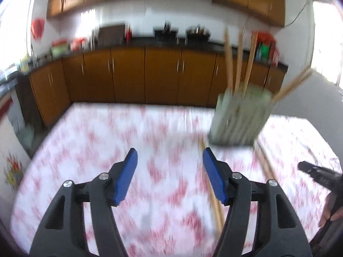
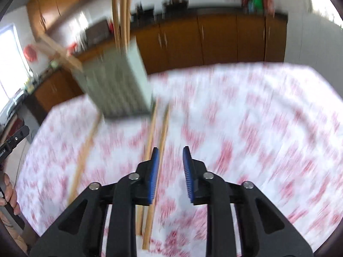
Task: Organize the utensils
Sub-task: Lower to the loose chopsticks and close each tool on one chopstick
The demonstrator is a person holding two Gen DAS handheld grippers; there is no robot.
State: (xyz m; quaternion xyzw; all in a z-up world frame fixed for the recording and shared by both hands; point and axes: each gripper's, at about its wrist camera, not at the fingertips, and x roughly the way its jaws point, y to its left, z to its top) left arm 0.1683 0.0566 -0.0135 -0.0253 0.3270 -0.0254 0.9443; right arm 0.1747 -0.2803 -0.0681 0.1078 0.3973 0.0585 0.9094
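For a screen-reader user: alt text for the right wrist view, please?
Blurred view: the open, empty right gripper hovers over loose chopsticks on a red-and-white tablecloth. Behind stands a pale green holder with chopsticks in it.

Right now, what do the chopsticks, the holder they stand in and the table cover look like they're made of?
The chopsticks look like bamboo or light wood: matte tan, no shine. The holder seems pale green plastic with vertical slats, though blur leaves it open. The table cover shows a white and red floral print and wrinkles near its right edge, so fabric or thin vinyl; I cannot tell which.
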